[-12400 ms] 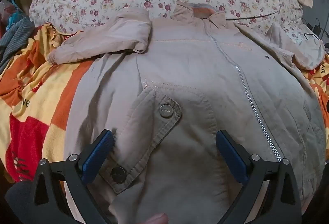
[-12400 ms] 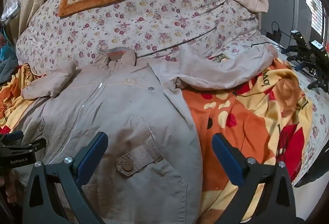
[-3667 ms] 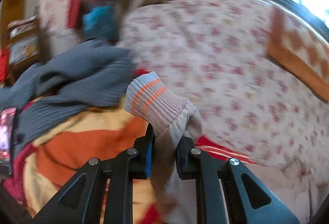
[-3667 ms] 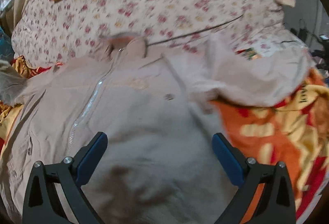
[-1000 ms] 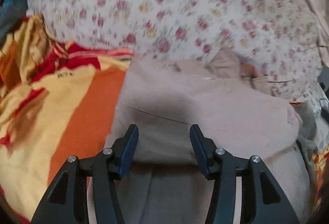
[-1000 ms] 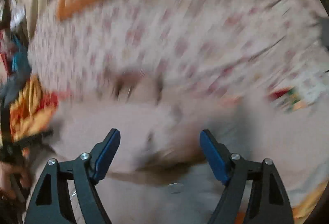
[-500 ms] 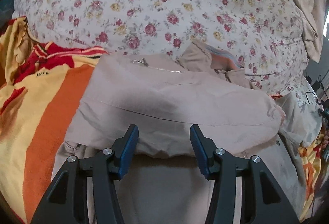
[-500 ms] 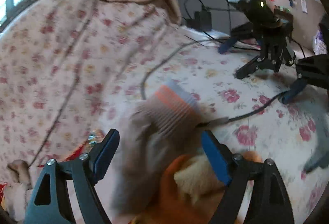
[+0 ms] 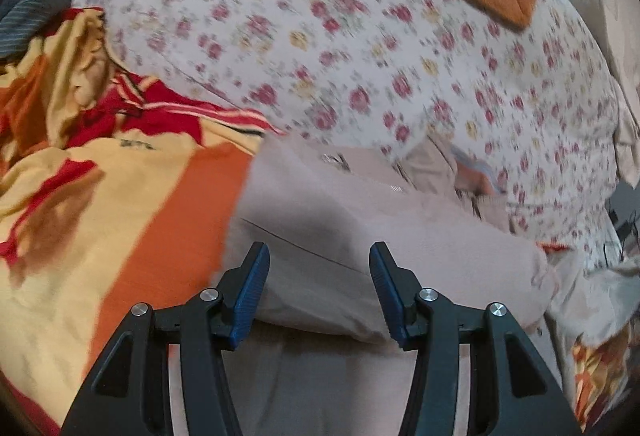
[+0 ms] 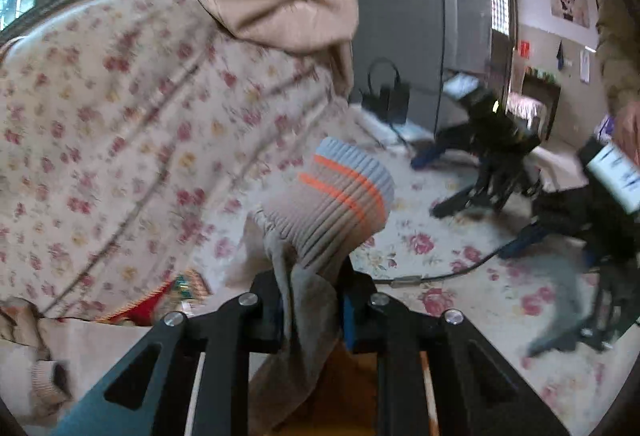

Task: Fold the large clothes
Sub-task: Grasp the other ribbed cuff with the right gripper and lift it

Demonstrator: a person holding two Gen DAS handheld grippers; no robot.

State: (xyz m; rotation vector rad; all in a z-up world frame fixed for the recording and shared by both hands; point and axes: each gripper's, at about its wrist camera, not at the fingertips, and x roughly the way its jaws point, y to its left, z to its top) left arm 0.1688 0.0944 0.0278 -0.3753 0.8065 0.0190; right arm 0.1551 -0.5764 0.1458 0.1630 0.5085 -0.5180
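Beige sleeve (image 10: 308, 316) sat pinched in the right tongs (image 10: 310, 310), cuff (image 10: 340, 195) toward 12 o'clock; the left tongs (image 9: 316, 292), wide and empty, hovered over the jacket (image 9: 360, 248).

My left cam sits low over the jacket (image 9: 360, 276), facing the duvet (image 9: 360, 55); right cam faces the bed's right edge, close on the cuff (image 10: 340, 195); both catch the duvet.

The jacket (image 9: 360, 236) is matt beige woven cloth; its cuff (image 10: 336, 195) is ribbed knit with orange stripes. Beside the jacket, the blanket (image 9: 120, 215) looks soft and fleecy, and the floral quilt (image 9: 360, 35) behind it is matt printed cotton. The left gripper (image 9: 318, 290) is matt black plastic with ridged blue pads (image 9: 252, 292) and shiny metal screws.
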